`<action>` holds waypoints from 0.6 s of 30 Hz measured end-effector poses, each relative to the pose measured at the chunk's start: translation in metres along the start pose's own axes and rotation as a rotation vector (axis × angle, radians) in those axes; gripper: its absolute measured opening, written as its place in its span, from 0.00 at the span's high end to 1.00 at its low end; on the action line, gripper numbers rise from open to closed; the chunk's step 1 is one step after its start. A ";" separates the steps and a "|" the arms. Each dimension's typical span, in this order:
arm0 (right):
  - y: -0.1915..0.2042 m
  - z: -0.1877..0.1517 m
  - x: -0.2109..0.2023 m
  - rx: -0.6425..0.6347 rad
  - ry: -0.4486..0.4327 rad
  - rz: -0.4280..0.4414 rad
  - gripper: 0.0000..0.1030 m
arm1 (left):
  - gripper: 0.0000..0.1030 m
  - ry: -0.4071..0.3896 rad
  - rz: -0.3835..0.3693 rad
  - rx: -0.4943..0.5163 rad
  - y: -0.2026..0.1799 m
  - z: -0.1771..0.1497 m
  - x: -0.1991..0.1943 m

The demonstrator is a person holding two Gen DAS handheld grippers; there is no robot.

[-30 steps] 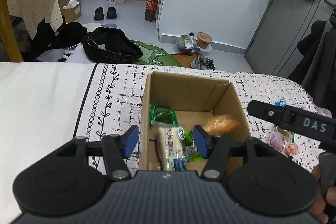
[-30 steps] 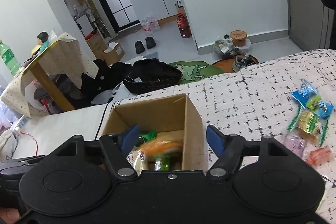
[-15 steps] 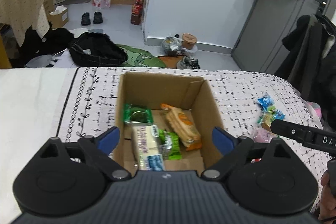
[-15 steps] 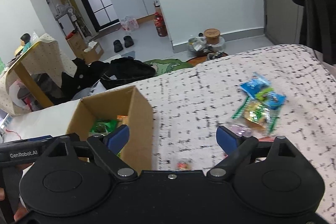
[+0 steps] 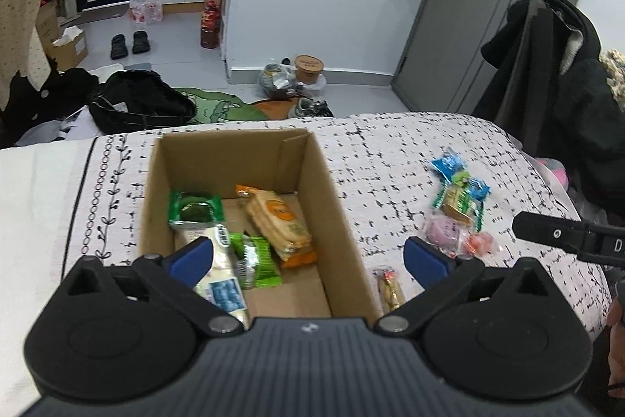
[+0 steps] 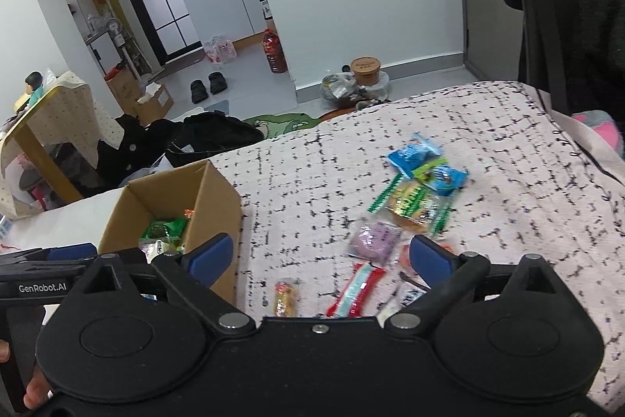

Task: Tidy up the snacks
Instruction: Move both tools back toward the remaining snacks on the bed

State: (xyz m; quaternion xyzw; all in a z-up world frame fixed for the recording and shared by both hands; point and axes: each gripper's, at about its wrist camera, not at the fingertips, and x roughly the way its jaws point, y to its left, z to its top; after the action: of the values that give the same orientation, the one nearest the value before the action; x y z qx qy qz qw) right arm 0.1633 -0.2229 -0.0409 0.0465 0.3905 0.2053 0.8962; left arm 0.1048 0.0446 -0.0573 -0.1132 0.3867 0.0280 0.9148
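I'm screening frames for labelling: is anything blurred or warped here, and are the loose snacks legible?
Left wrist view: strong fisheye bowing of the door frame; cardboard box sharp, snacks slightly soft. Right wrist view: the same bowing; light even and soft, no glare; the blue packet clear, the red-and-white stick partly hidden by the right tool.
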 end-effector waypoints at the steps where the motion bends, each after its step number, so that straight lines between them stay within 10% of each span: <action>1: -0.002 0.000 -0.002 0.001 -0.001 -0.002 0.05 | 0.00 0.000 -0.005 0.002 -0.002 0.000 0.000; 18: -0.043 -0.018 -0.022 0.048 -0.001 -0.076 0.04 | 0.00 0.019 -0.103 0.140 -0.049 -0.011 0.004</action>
State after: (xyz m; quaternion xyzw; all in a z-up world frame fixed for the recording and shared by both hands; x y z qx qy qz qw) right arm 0.1512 -0.2722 -0.0484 0.0530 0.3965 0.1616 0.9022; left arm 0.1061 -0.0055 -0.0586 -0.0689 0.3900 -0.0475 0.9170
